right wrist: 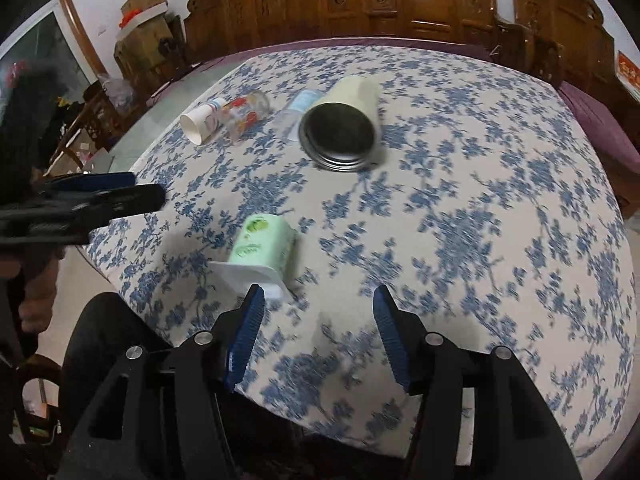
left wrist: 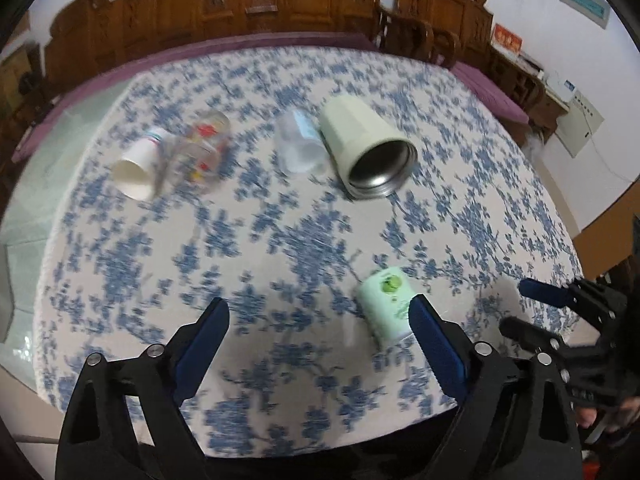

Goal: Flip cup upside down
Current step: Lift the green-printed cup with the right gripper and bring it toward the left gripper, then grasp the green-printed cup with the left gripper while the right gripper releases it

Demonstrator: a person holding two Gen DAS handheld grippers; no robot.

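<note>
Several cups lie on their sides on a blue-flowered tablecloth. A cream tumbler with a steel inside lies at the middle, mouth toward me. A clear plastic cup lies against it. A glass with a coloured print and a white paper cup lie at the left. A green yogurt cup lies near the front edge. My left gripper is open and empty, its right finger beside the yogurt cup. My right gripper is open and empty, just right of the yogurt cup.
Carved wooden chairs stand behind the table. A purple cushion lies at the back right. The right gripper shows at the right edge of the left wrist view. The left gripper shows at the left of the right wrist view.
</note>
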